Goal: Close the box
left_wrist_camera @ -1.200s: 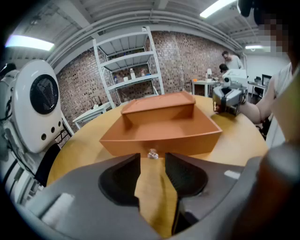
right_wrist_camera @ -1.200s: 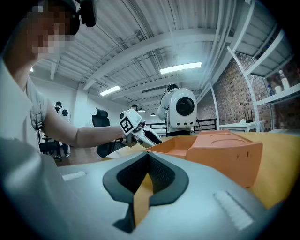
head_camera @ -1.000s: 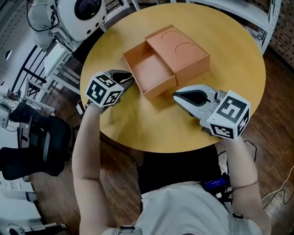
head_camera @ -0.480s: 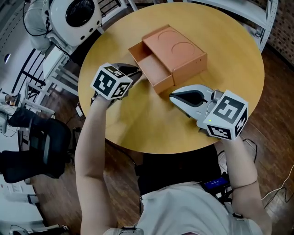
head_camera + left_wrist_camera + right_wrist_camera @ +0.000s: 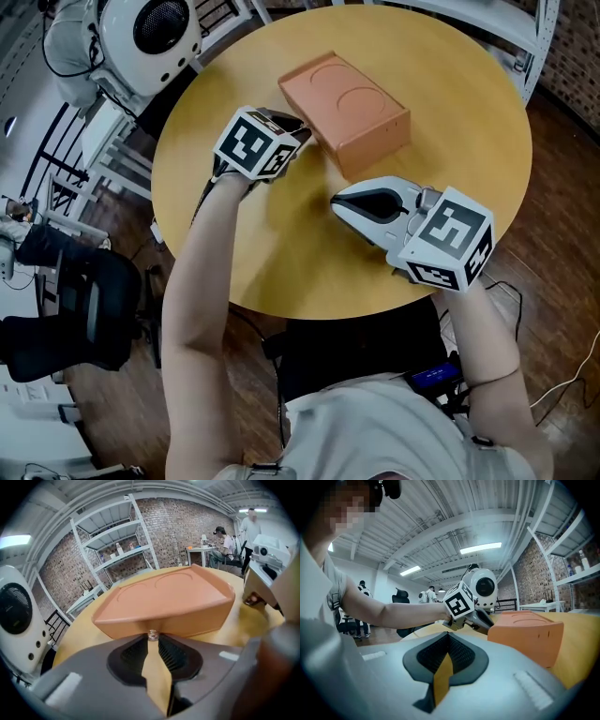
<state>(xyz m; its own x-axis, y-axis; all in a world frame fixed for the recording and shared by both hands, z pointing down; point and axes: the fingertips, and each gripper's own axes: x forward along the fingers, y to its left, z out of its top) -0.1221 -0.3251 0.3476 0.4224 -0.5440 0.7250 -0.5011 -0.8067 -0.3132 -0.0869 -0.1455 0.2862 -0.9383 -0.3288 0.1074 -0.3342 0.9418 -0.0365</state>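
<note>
The terracotta box (image 5: 347, 98) lies on the round wooden table (image 5: 281, 253) with its drawer pushed fully in, so it reads as one solid block. My left gripper (image 5: 300, 128) presses its tips against the box's left end. In the left gripper view the jaws (image 5: 151, 637) are closed around a small clear knob (image 5: 151, 634) on the face of the box (image 5: 168, 604). My right gripper (image 5: 340, 201) hovers shut and empty over the table, a short way in front of the box. The right gripper view (image 5: 449, 641) has the box (image 5: 529, 630) at its right.
A white rounded machine (image 5: 150, 33) stands beyond the table's far left edge, and a black chair (image 5: 84, 309) sits on the floor at left. Metal shelving (image 5: 117, 541) lines the brick wall. People sit at a desk (image 5: 225, 543) in the background.
The drawer, which stood pulled out to the left, has slid fully into the box. My left gripper moved right and away with it. The right gripper shifted slightly left.
</note>
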